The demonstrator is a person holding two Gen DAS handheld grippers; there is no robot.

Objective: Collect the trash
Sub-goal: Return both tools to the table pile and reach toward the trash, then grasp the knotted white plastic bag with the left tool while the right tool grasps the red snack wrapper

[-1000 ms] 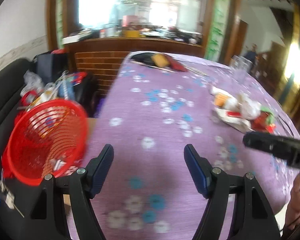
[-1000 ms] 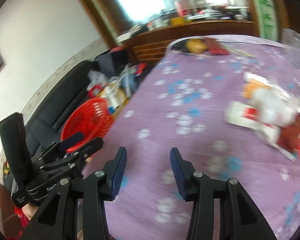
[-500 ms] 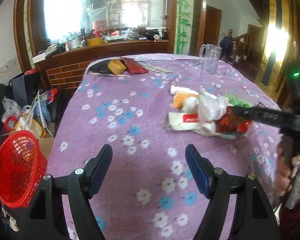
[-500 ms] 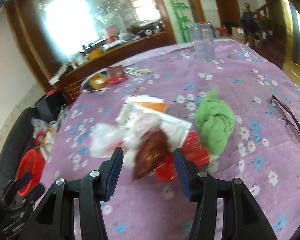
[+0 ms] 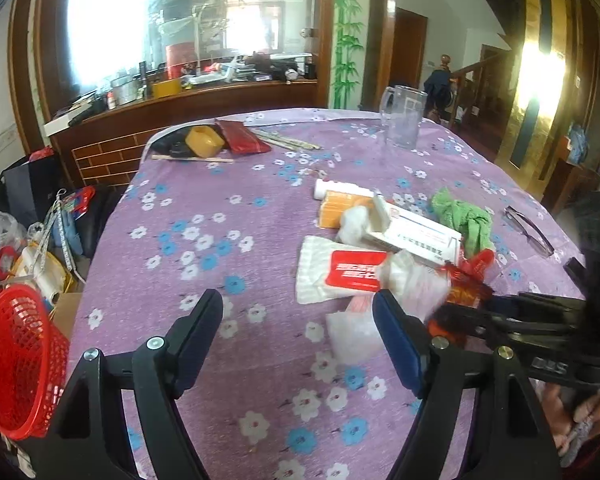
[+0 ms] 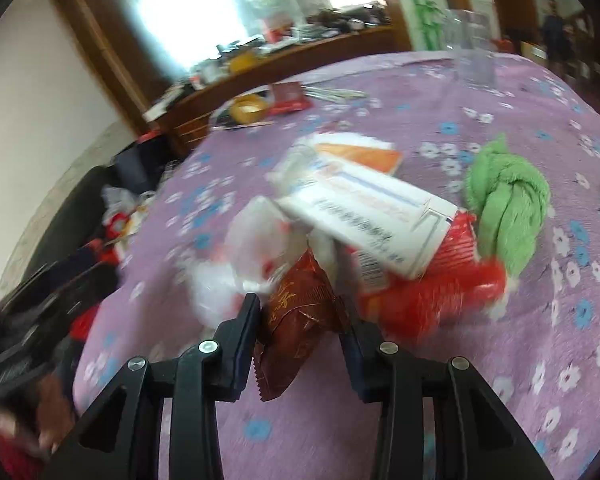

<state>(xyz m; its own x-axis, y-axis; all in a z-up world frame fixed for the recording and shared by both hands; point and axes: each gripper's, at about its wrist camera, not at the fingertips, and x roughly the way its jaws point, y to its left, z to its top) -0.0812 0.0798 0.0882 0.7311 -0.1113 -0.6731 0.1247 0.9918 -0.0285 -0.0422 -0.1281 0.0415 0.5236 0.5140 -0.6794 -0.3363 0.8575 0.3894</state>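
- Trash, a loose heap of white paper packets, a long white printed carton (image 5: 414, 236), crumpled clear plastic and red wrappers, lies on the purple flowered tablecloth (image 5: 220, 240), ahead and to the right of the left gripper (image 5: 298, 326) in the left wrist view.
- Left jaws stand wide apart and released, holding nothing; only the right fingertip overlaps the heap's near edge.
- A red plastic mesh basket (image 5: 14, 364) sits off the tablecloth's left edge, low beside the left gripper; I judge it the bin.
- Right wrist view: a dark red-brown foil snack wrapper (image 6: 296, 328) lies straight between the jaws of the right gripper (image 6: 300, 322), long axis running along the fingers, its serrated end toward the camera.
- Right jaws are half closed and flank the wrapper; whether they already pinch it I cannot tell, since the frame is blurred.
- Right gripper is much the nearer to the heap.
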